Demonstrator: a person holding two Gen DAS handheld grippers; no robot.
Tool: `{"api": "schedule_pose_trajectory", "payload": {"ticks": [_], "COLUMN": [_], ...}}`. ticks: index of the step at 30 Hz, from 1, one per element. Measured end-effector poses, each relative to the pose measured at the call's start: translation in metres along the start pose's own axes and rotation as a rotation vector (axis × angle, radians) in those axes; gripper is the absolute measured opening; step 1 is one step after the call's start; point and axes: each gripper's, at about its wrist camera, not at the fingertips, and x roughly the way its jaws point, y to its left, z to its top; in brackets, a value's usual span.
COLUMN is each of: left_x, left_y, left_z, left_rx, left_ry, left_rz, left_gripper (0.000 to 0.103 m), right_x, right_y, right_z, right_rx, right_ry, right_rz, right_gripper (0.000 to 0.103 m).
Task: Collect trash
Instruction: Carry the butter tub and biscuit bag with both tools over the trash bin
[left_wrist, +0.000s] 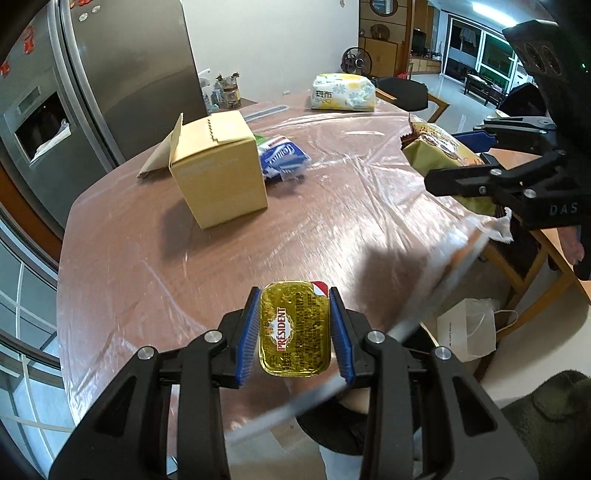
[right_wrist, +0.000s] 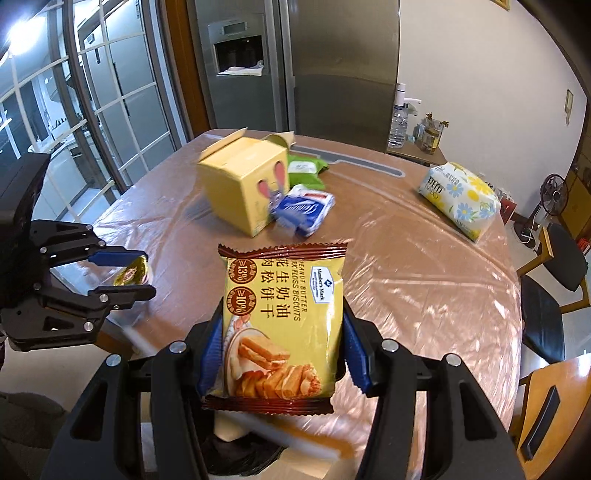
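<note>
In the left wrist view my left gripper (left_wrist: 294, 295) is shut on a small gold President butter portion (left_wrist: 294, 332), held above the near edge of the table (left_wrist: 147, 277). The right wrist view shows my right gripper (right_wrist: 282, 308) shut on a yellow peanut butter biscuit packet (right_wrist: 284, 317), its blue pads pressing both long sides. Each gripper also appears in the other view: the right gripper (left_wrist: 443, 158) with the biscuit packet (left_wrist: 436, 144), and the left gripper (right_wrist: 147, 273) with the butter portion (right_wrist: 130, 273).
On the plastic-covered table stand a yellow cardboard box (right_wrist: 240, 184), a blue wrapper (right_wrist: 303, 210), a green packet (right_wrist: 304, 168) and a flowered tissue pack (right_wrist: 460, 199). A white paper bag (left_wrist: 467, 328) sits on the floor. Chairs (right_wrist: 543, 317) stand at the right.
</note>
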Motion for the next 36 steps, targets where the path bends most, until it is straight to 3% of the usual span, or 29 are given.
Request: {"api": "schedule_pose_trajectory", "payload": {"ticks": [14, 19, 24, 36], "left_x": [-0.023, -0.017, 0.009, 0.034], "left_y": [-0.024, -0.018, 0.006, 0.001], "left_z": [-0.035, -0.031, -0.016, -0.007], "left_rx": [0.026, 0.011, -0.096, -0.079], "left_ry": [0.012, 0.018, 0.035, 0.063], "left_rz": [-0.022, 0.001, -0.028, -0.004], "left_gripper": [0.037, 0.038, 0.038, 0.039], "right_x": [-0.016, -0.012, -0.002, 0.010], "right_y": [0.039, 0.039, 0.036, 0.034], "right_z": [-0.045, -0.043, -0.038, -0.031], "right_rx": [-0.027, -0.023, -0.009, -0.011], "right_ry": [0.057, 0.055, 0.054, 0.057], "right_rz": [0.061, 0.053, 0.054, 0.067], "right_gripper": [0.054, 0.054, 0.054, 0.054]}}
